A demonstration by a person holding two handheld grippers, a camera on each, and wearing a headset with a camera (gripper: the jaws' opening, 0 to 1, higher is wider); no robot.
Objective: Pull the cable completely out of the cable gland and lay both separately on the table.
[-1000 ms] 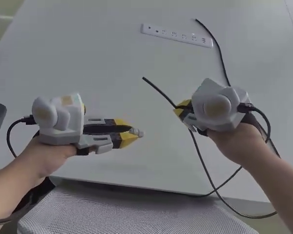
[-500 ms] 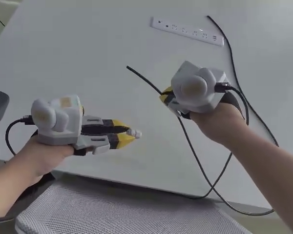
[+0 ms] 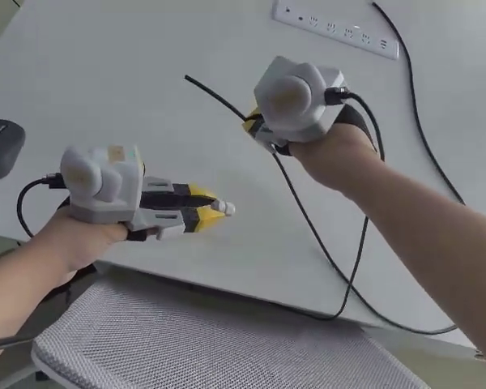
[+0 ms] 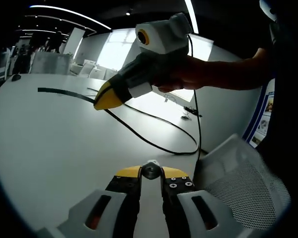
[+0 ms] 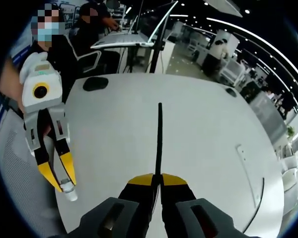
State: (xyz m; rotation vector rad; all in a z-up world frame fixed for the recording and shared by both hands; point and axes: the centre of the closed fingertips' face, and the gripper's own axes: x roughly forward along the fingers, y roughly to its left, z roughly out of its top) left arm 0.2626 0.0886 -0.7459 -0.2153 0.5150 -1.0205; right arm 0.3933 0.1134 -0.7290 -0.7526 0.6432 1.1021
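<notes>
My left gripper (image 3: 215, 211) is shut on a small white cable gland (image 3: 223, 209) just above the table's front edge; the gland (image 4: 150, 170) sits pinched between the yellow tips of this gripper (image 4: 150, 174). My right gripper (image 3: 251, 130) is shut on the black cable (image 3: 219, 97), held above the table, well apart from the gland. The cable's free end (image 5: 159, 129) sticks straight out past the right gripper (image 5: 157, 177). Behind the grip, the cable (image 4: 139, 136) trails over the table and off its front edge.
The white table (image 3: 105, 65) carries a white power strip (image 3: 336, 28) at the back and a dark mouse (image 3: 2, 147) at the left edge. A grey mesh chair (image 3: 227, 340) stands below the front edge. A person sits beyond the table's far side in the right gripper view.
My right gripper has carried the cable up and left, farther over the table and away from the gland. The left gripper has stayed near the front edge with the gland.
</notes>
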